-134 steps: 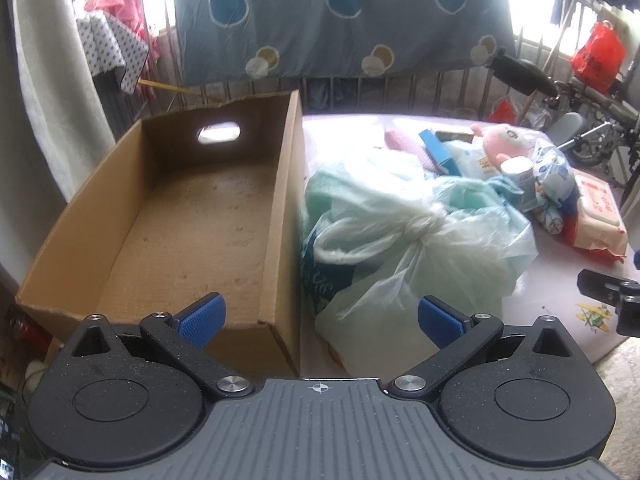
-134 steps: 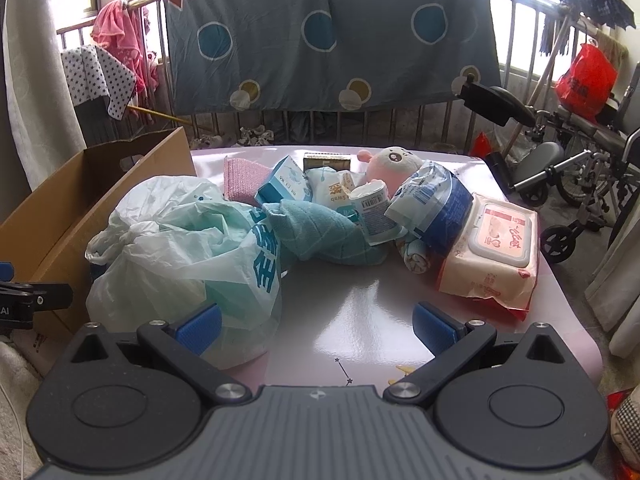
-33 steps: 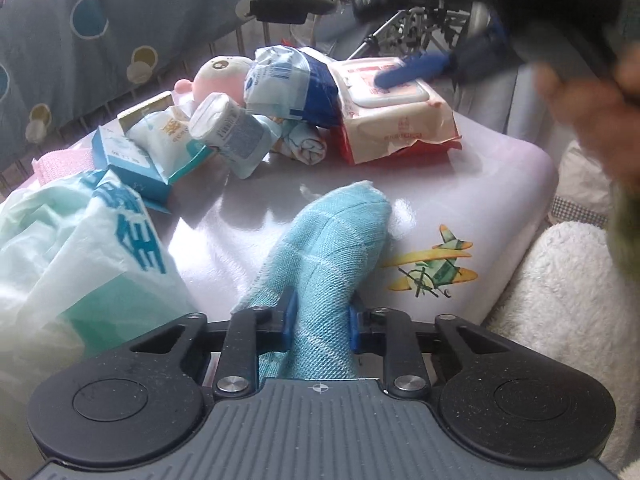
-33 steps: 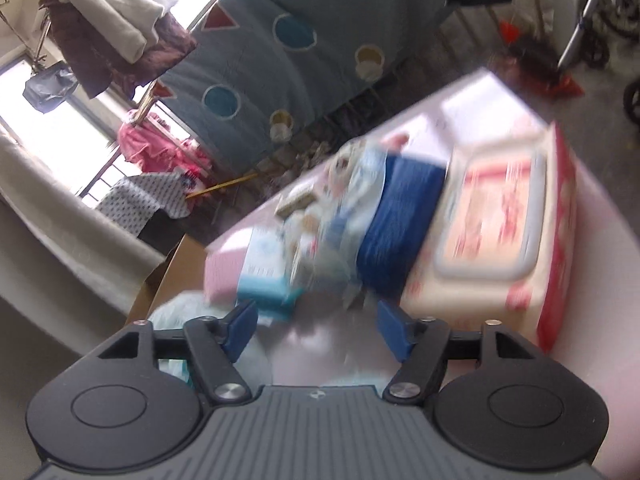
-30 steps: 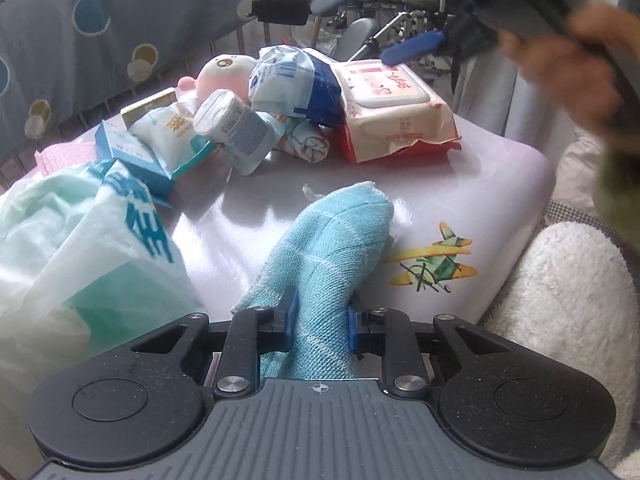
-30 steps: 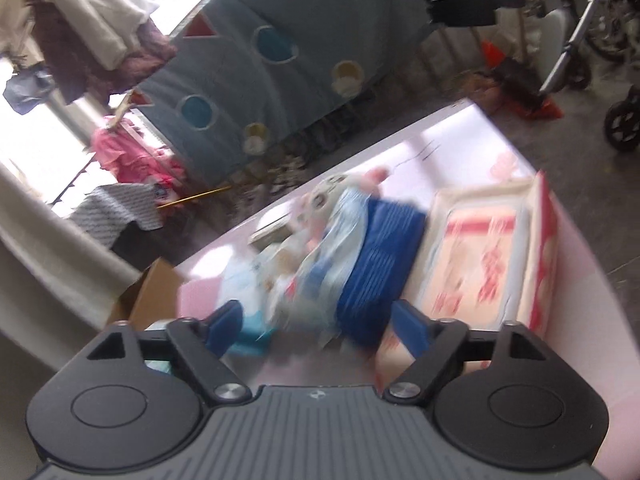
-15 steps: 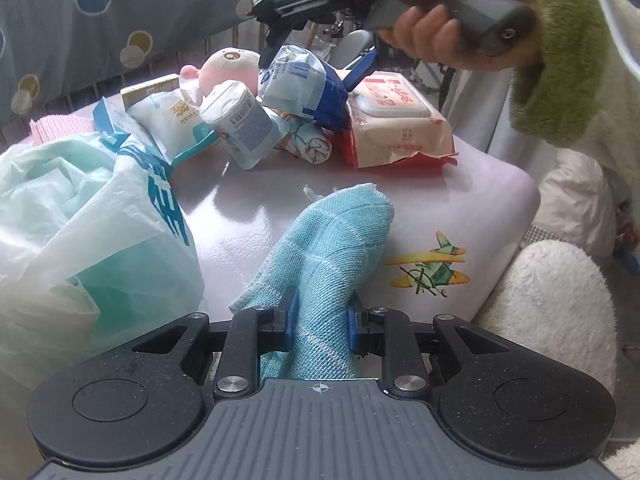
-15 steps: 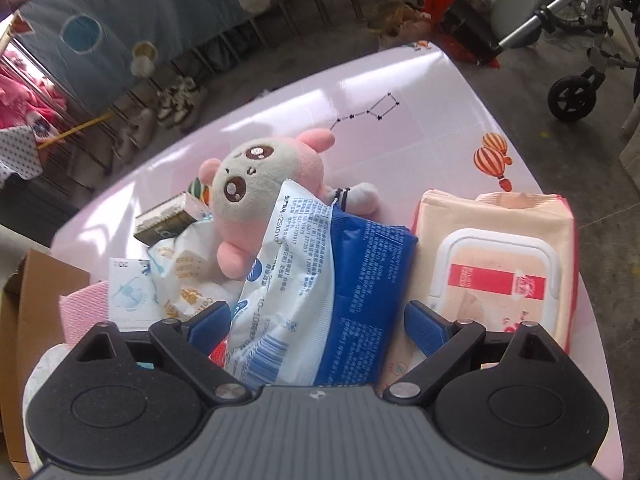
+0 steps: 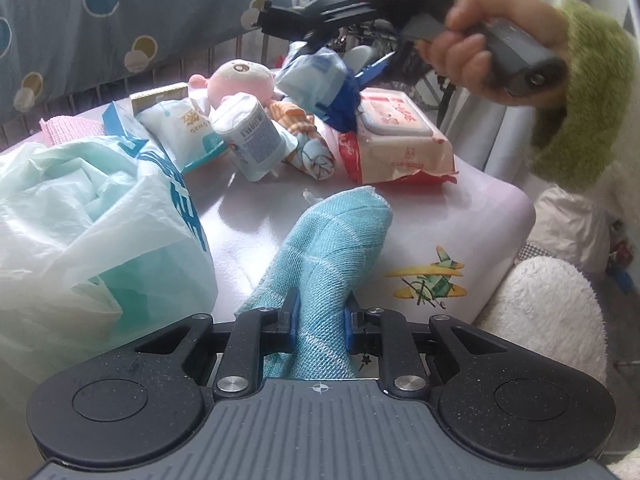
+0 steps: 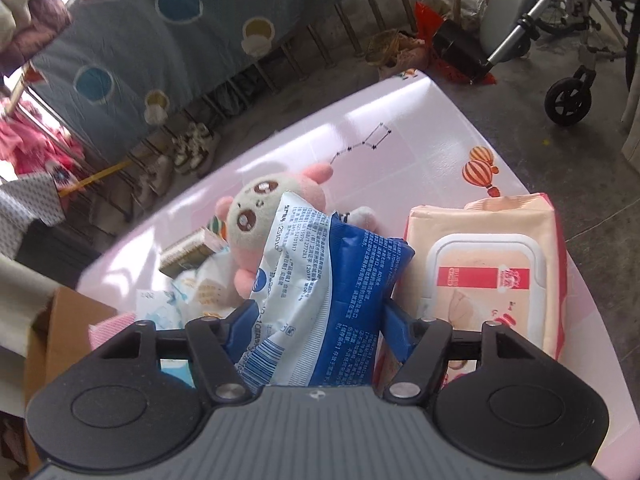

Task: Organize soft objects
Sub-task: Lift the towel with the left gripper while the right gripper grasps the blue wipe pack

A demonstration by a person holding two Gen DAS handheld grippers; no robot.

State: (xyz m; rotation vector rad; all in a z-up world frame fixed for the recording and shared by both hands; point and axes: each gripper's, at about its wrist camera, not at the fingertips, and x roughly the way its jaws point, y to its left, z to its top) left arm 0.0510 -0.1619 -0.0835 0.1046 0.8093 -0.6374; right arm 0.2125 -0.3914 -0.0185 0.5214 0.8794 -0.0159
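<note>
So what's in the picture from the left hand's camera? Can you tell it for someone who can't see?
The left tool pinches a teal knitted cloth lying on a pink table. A pale green plastic bag sits to the left, and a pink plush toy and a wet-wipes pack sit behind. A hand in a green sleeve holds the other tool above them.

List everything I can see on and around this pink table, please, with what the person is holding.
Towel: one, turquoise, near edge, clamped in the left gripper.
Soft packet: one, blue and white, between the right gripper's fingers.
Plush toy: one, pink and cream, behind that packet.
Wet-wipes pack: one, peach, right side of the table.
Plastic bag: one, pale green, left side.
Cardboard box: one, brown, beside the table's left edge.
Table: one, pink, with pictures.
Left gripper: black, shut on the towel.
Right gripper: black, around the packet.
Hand: one, green sleeve, holding the right gripper.
</note>
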